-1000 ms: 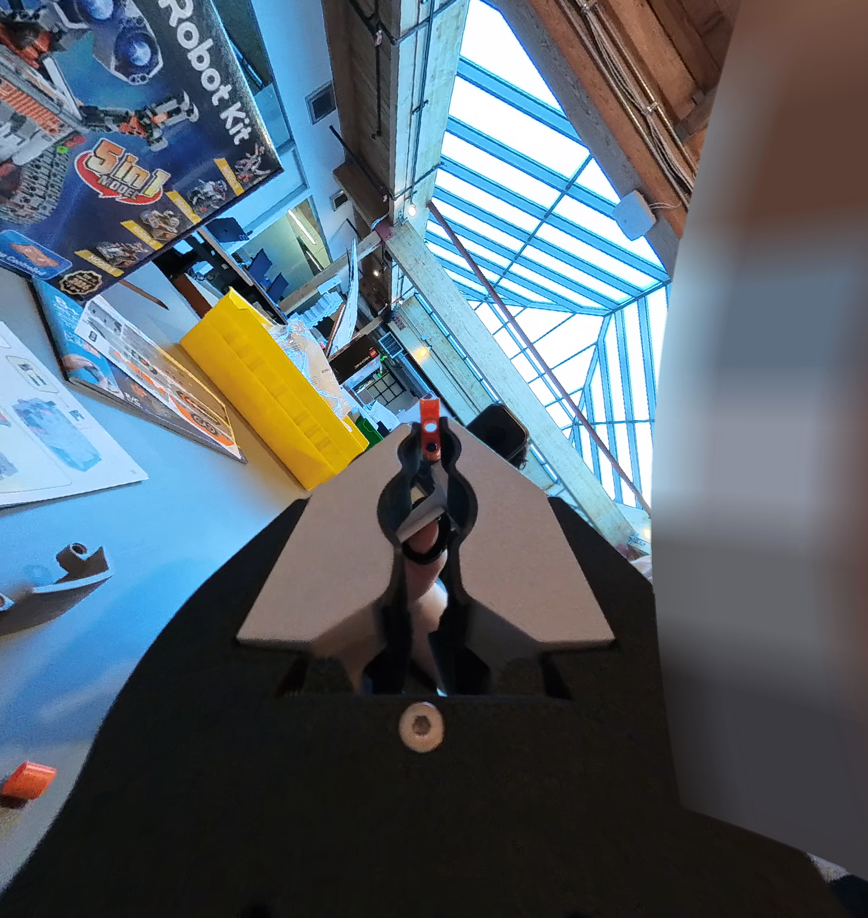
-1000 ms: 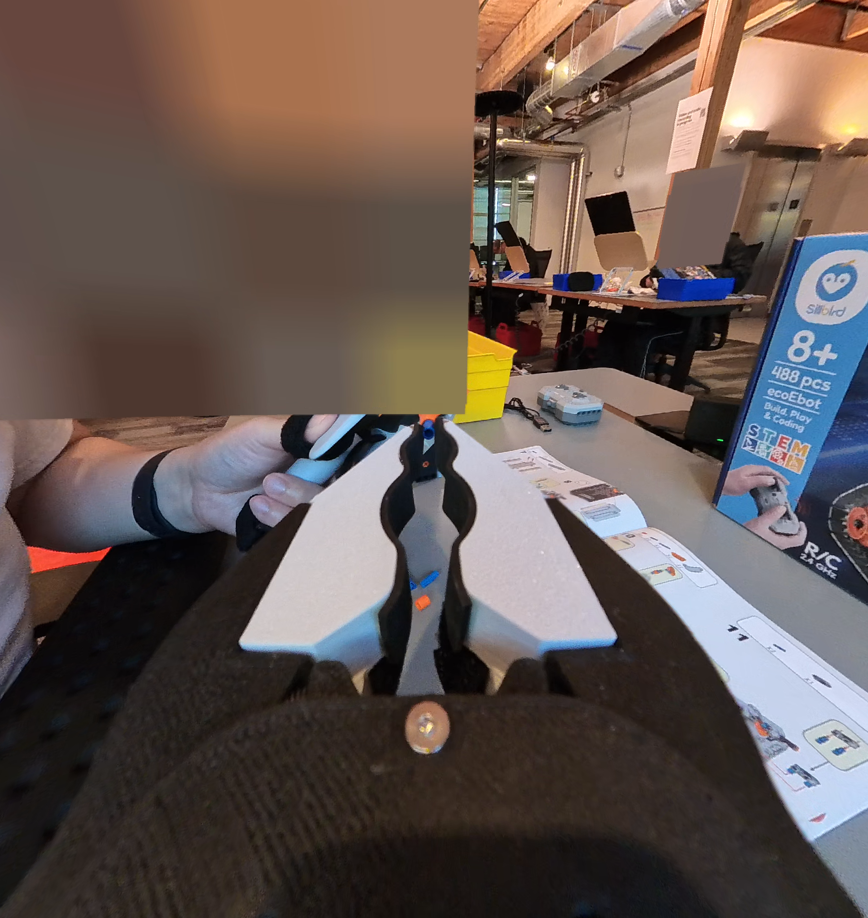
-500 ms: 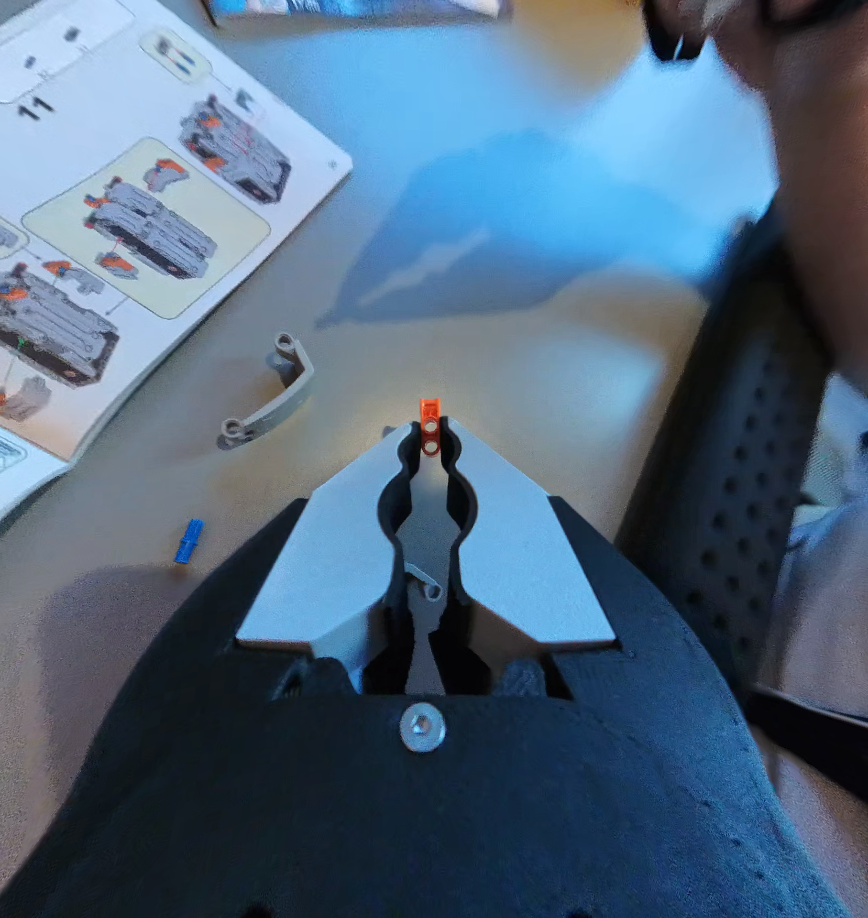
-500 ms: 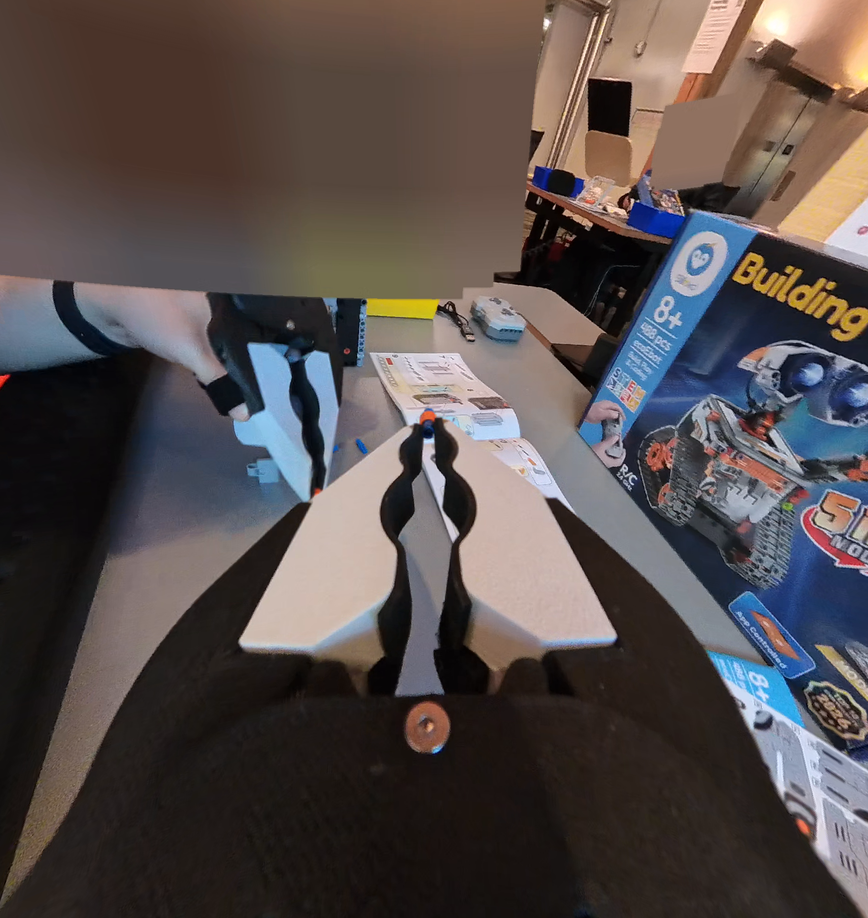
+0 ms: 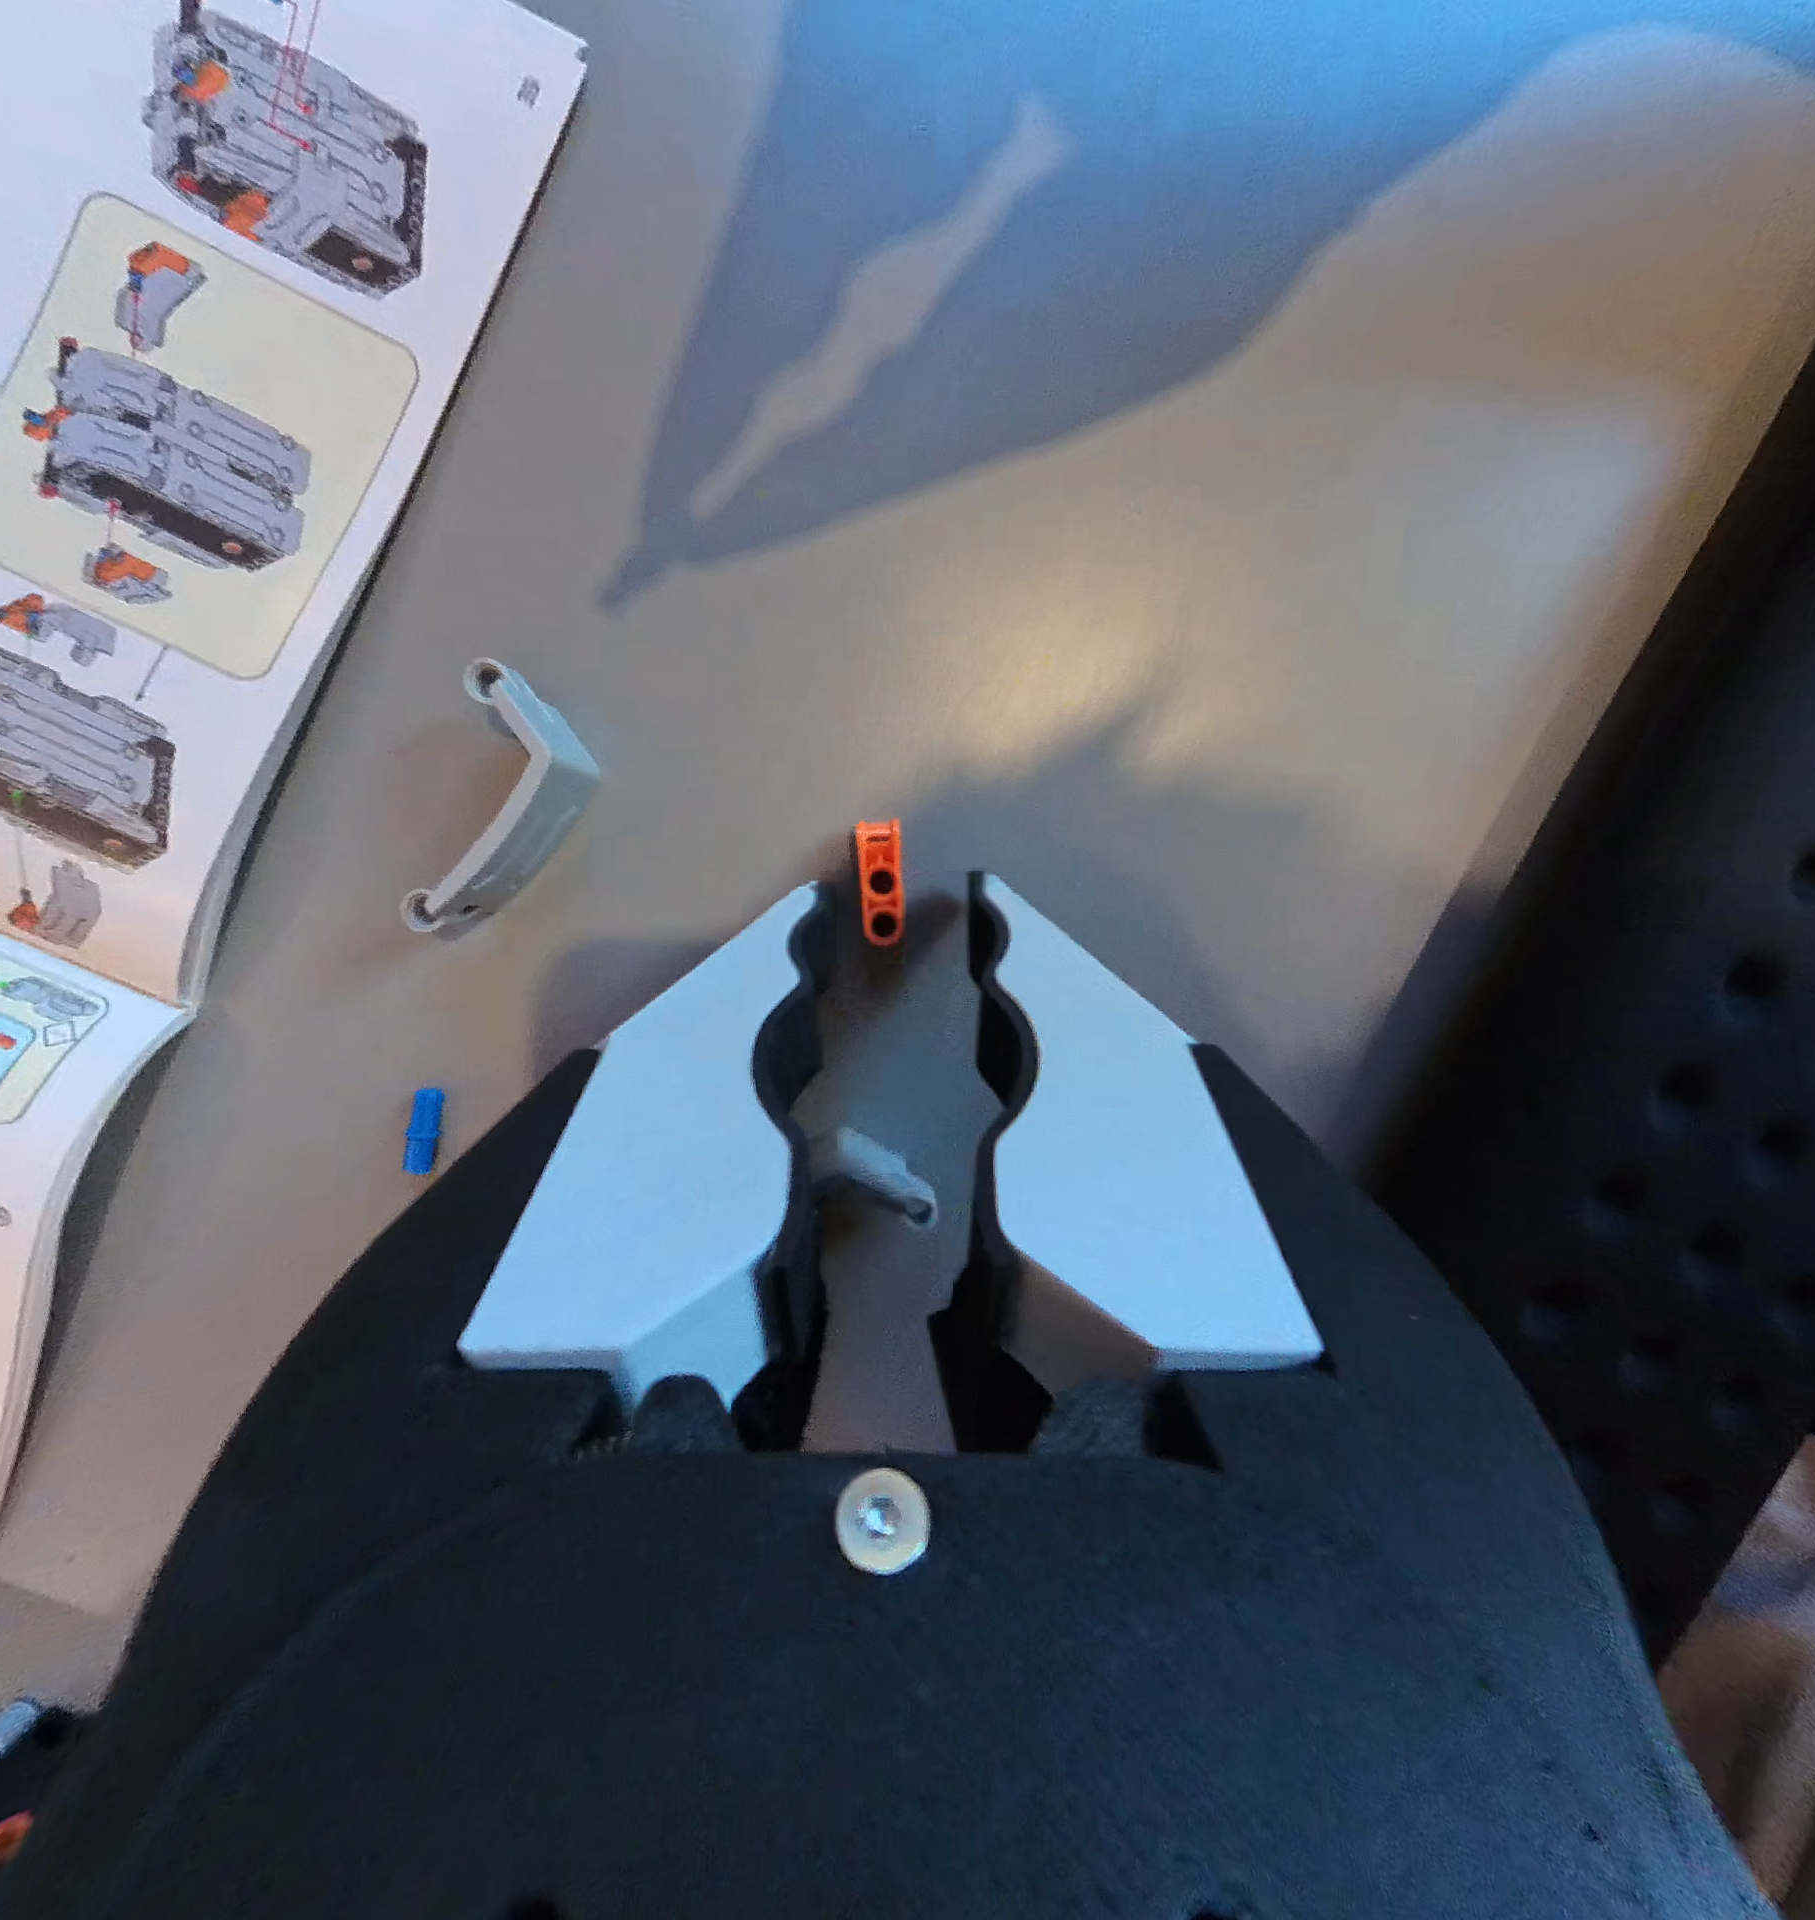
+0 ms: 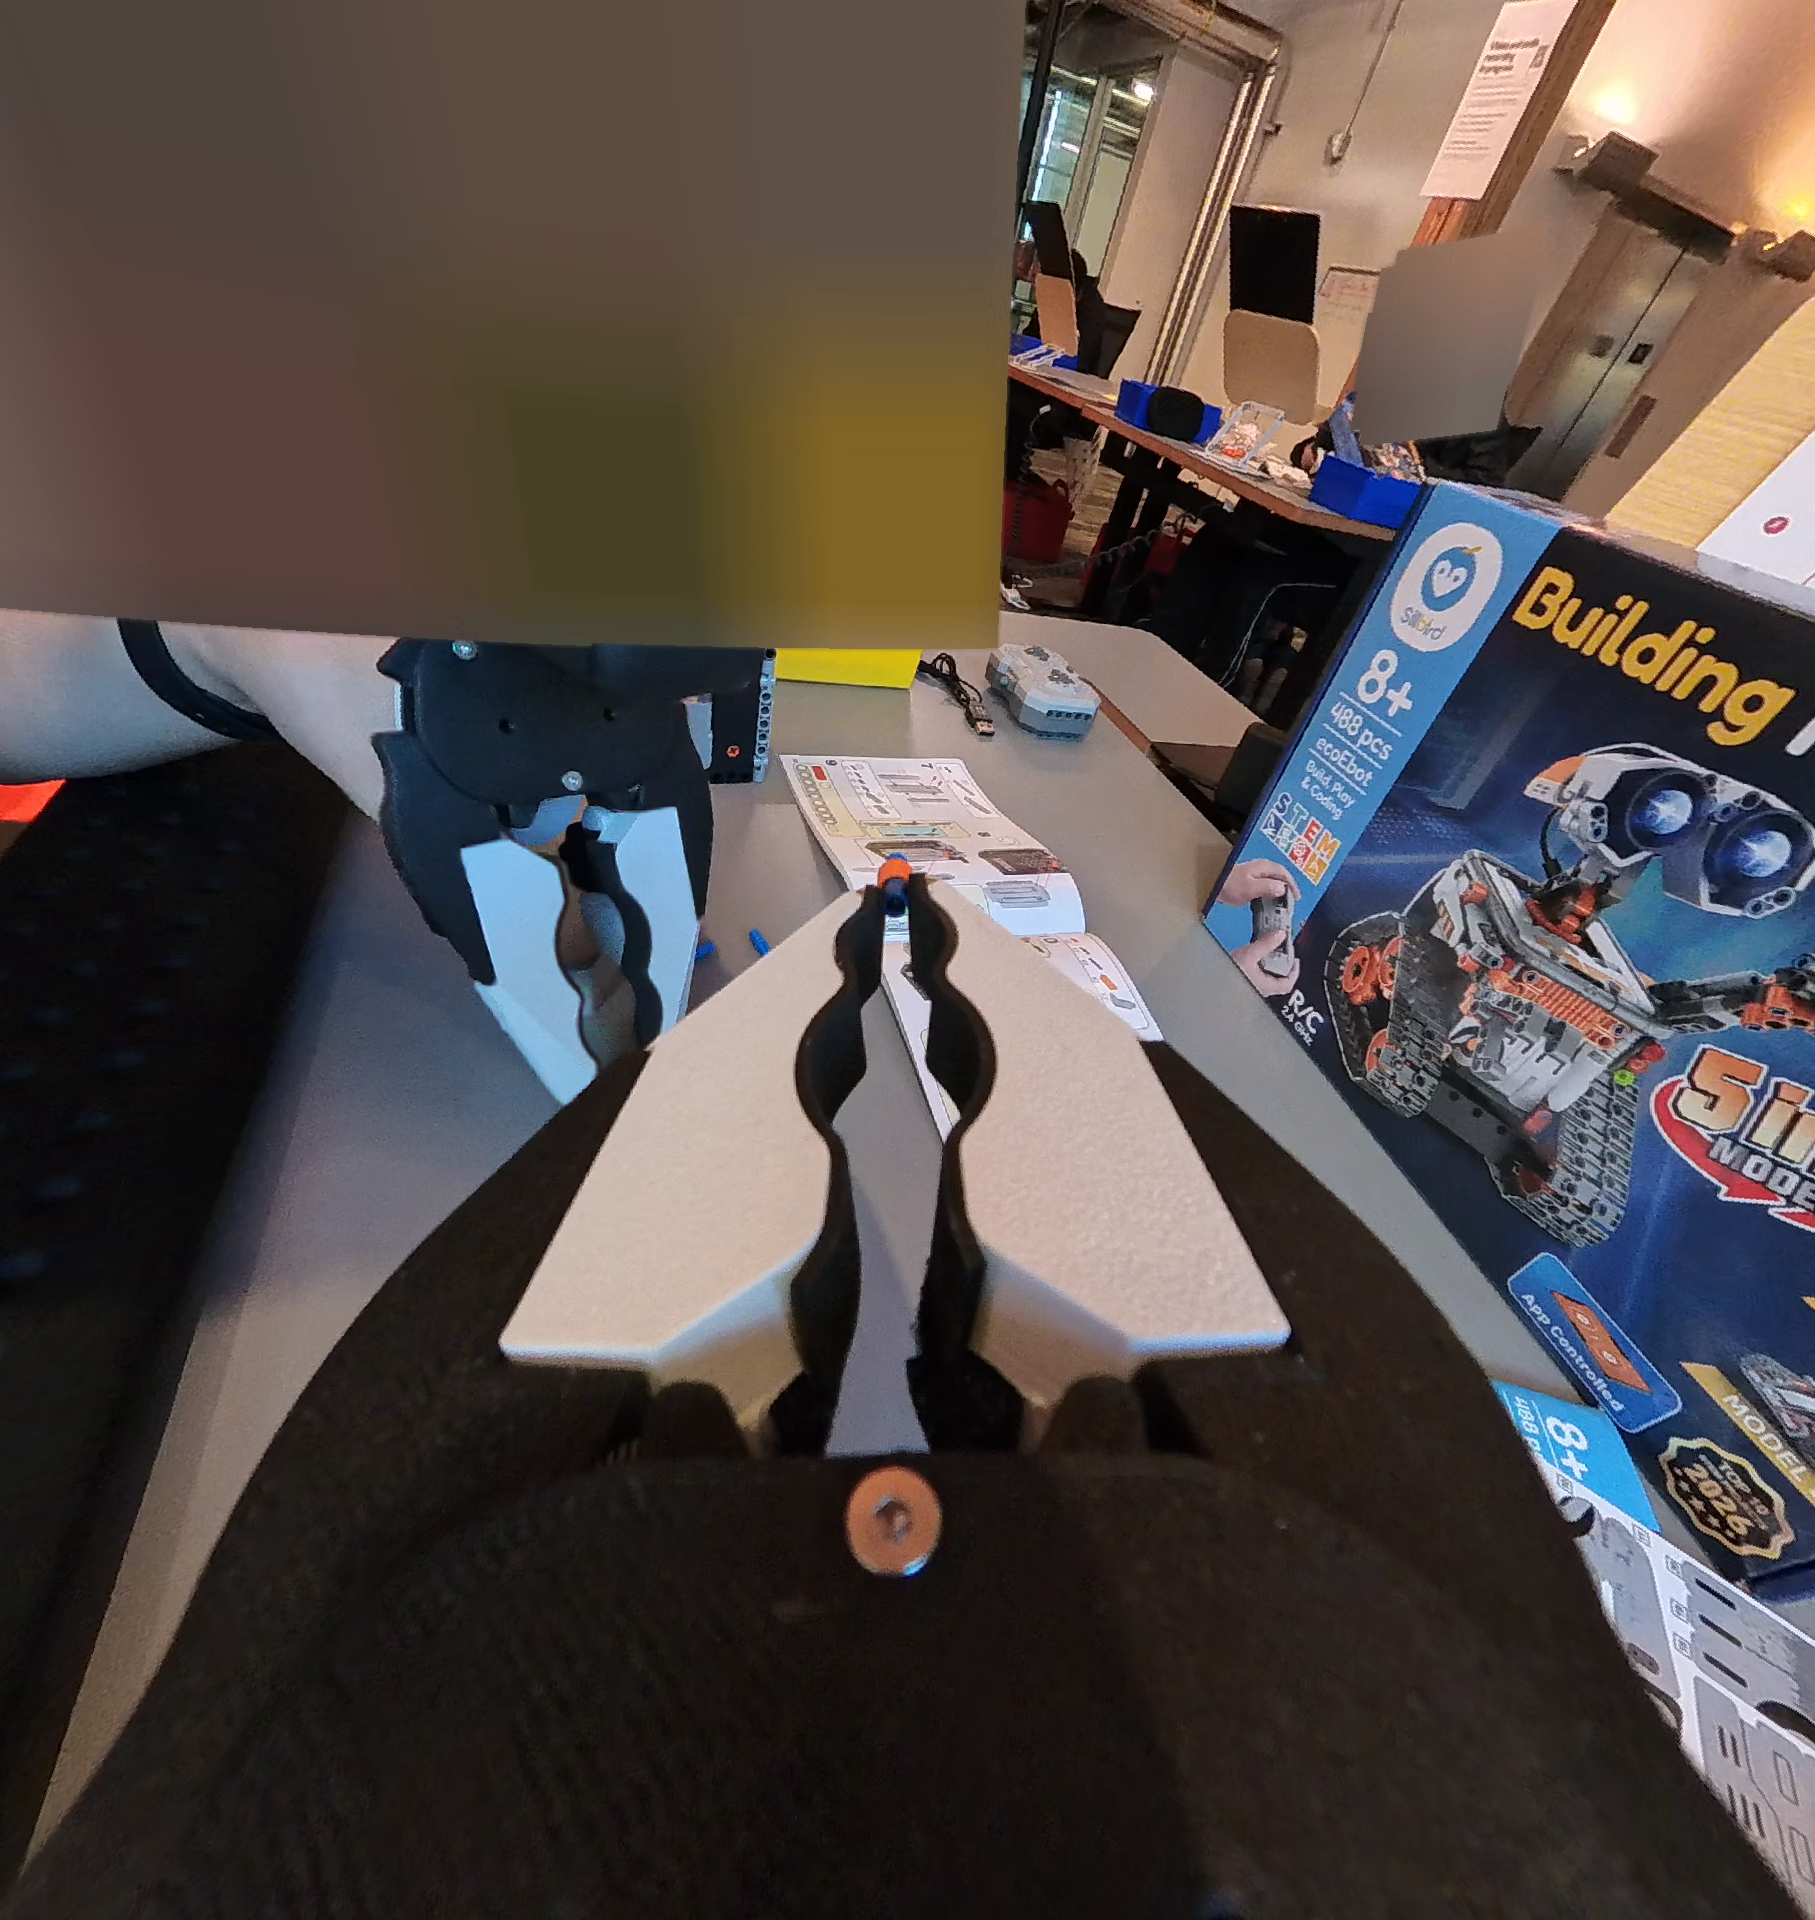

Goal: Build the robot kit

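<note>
Two grippers show: the left gripper (image 5: 892, 894) and the right gripper (image 6: 895, 896). One orange two-hole piece (image 5: 879, 883) stands between the left jaws' tips. One curved grey piece (image 5: 513, 800) lies left of those jaws, and one small grey pin piece (image 5: 872, 1174) shows between them, farther back. One blue pin (image 5: 424, 1129) lies at their left. One open instruction booklet (image 5: 103, 468) lies farther left. One blue-and-orange peg (image 6: 891, 881) sits in the right jaws' tips. One printed kit box (image 6: 1609, 987) stands to their right. One grey controller (image 6: 1043, 689) and one black cable (image 6: 960, 698) lie beyond them on the surface (image 6: 415, 1091).
</note>
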{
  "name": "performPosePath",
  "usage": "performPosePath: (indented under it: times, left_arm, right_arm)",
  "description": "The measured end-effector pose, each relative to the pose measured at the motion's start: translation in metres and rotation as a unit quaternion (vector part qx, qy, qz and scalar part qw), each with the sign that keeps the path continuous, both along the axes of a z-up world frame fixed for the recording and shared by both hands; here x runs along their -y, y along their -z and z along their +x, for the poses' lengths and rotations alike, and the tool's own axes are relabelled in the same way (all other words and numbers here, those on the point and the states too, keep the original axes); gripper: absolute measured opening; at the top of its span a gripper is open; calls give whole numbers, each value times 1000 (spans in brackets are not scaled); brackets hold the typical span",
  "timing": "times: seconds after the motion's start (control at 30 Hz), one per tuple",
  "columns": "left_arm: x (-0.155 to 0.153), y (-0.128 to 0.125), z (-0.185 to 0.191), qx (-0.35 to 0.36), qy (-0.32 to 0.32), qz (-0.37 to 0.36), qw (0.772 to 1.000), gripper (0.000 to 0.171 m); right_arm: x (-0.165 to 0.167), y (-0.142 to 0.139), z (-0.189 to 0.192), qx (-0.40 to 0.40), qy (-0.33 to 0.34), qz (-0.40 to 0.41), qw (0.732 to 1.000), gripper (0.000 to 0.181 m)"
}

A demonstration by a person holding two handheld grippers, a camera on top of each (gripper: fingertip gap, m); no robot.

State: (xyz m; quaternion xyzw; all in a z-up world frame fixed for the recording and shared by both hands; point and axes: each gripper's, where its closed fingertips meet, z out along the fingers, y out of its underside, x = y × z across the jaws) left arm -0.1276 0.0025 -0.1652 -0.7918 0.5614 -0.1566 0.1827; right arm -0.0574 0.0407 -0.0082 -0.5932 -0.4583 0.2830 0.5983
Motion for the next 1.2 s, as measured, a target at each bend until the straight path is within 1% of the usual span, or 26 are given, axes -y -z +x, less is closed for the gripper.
performPosePath:
  times: [0.03, 0.17, 0.27, 0.33, 0.4, 0.5, 0.6, 0.77, 0.9, 1.2]
  left_arm:
    - [0, 0, -4, -10, -2, 1, 1000, 27]
    - [0, -6, -17, -31, -12, 5, 999, 28]
    - [0, -13, -16, -39, -13, 7, 999, 25]
    - [-2, -15, -12, -41, -12, 7, 999, 21]
    - [0, -14, -8, -42, -6, -6, 999, 15]
    - [0, -11, -6, -47, -9, -26, 998, 15]
    - [-3, -10, -4, -50, -15, -26, 998, 17]
    - [-1, -1, -6, -72, -18, -44, 996, 13]
    - [2, 1, -4, -73, -18, -58, 996, 7]
    - [1, 1, -5, -76, -29, -65, 995, 10]
  right_arm:
    - [0, -1, 1, -1, 1, 1, 1000, 3]
    - [0, -2, 3, -2, 4, 3, 1000, 3]
    - [-1, -2, 3, 1, 7, 4, 1000, 3]
    - [-1, -2, 4, 4, 8, 5, 1000, 3]
    - [-1, -3, 6, 4, 12, 8, 1000, 3]
    - [-1, -6, 10, -2, 16, 10, 1000, 3]
    - [-2, -9, 14, -9, 19, 11, 1000, 3]
    - [-2, -11, 16, -12, 20, 13, 1000, 3]
    - [-1, -11, 15, -12, 18, 13, 1000, 3]
    - [-1, -7, 14, -3, 16, 10, 1000, 3]
